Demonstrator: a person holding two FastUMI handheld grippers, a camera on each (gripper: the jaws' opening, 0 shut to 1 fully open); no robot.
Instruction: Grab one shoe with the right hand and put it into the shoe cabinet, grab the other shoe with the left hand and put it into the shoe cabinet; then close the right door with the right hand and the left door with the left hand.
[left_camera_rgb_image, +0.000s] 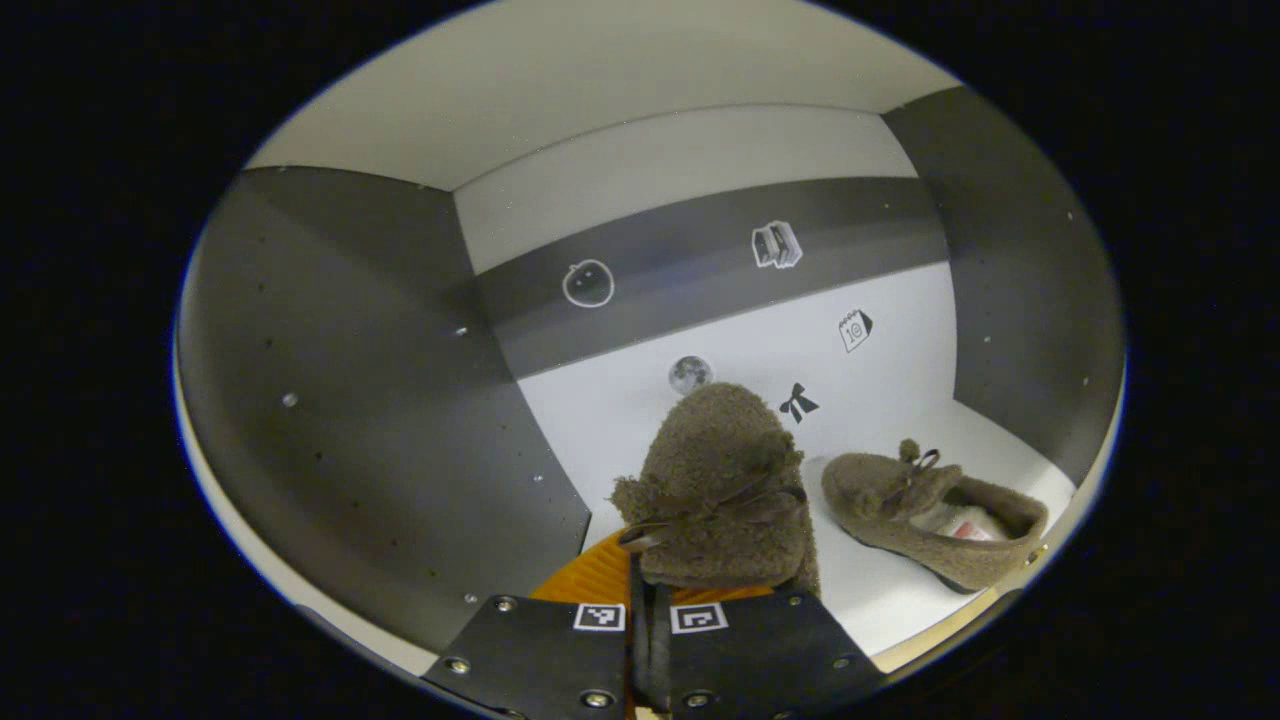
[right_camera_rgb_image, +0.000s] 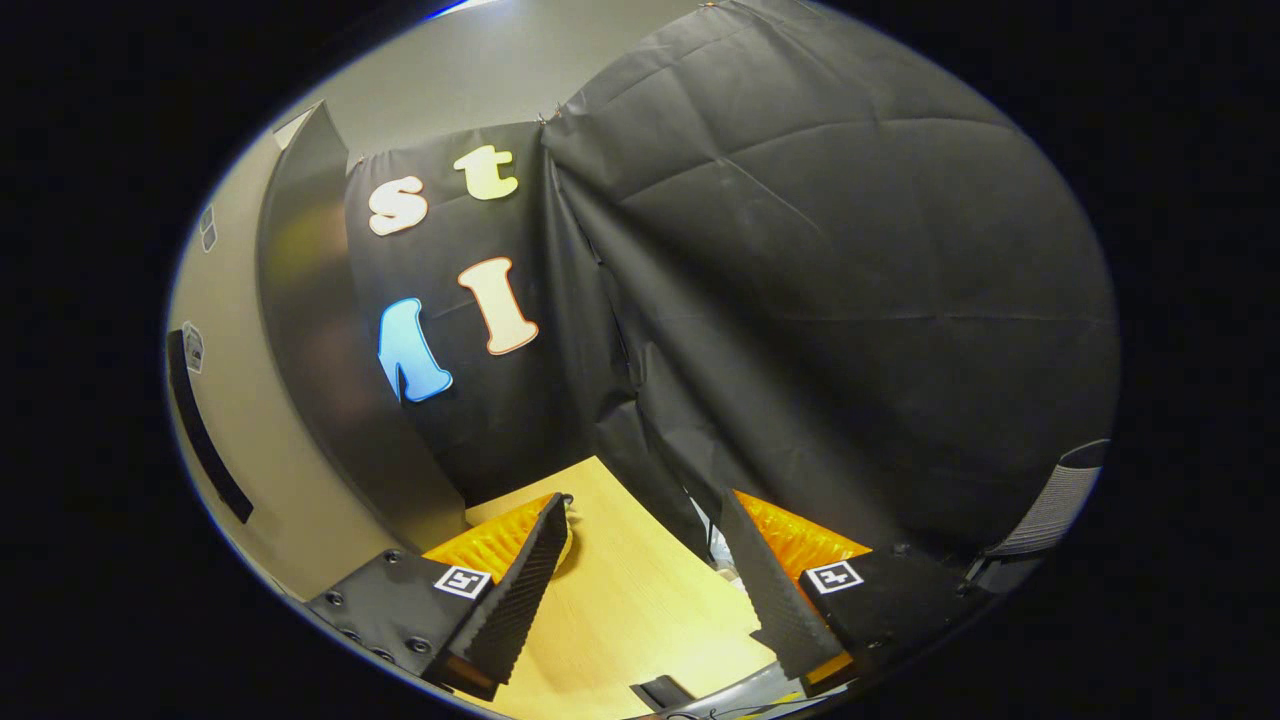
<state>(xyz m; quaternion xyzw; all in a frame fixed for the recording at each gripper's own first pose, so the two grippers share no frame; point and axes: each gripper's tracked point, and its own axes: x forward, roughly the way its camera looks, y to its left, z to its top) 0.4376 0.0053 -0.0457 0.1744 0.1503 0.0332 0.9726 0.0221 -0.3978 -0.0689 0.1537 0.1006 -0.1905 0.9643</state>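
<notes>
In the left gripper view a fuzzy brown shoe (left_camera_rgb_image: 722, 490) fills the space just ahead of my left gripper (left_camera_rgb_image: 650, 590), whose fingers are pressed together on its near edge; the shoe is inside the shoe cabinet, over the white shelf (left_camera_rgb_image: 900, 590). The second fuzzy brown shoe (left_camera_rgb_image: 930, 510) lies on the same shelf to the right, toe toward the back wall. In the right gripper view my right gripper (right_camera_rgb_image: 645, 570) stands open with nothing between its fingers, over a wooden tabletop (right_camera_rgb_image: 620, 600). The grey open cabinet door (right_camera_rgb_image: 320, 380) rises to its left.
The cabinet has dark grey side walls (left_camera_rgb_image: 380, 420), a white back panel (left_camera_rgb_image: 880, 380) with small stickers and a grey band. Black cloth (right_camera_rgb_image: 820, 300) hangs behind the wooden table in the right gripper view. A mesh chair back (right_camera_rgb_image: 1055, 500) shows at the far right.
</notes>
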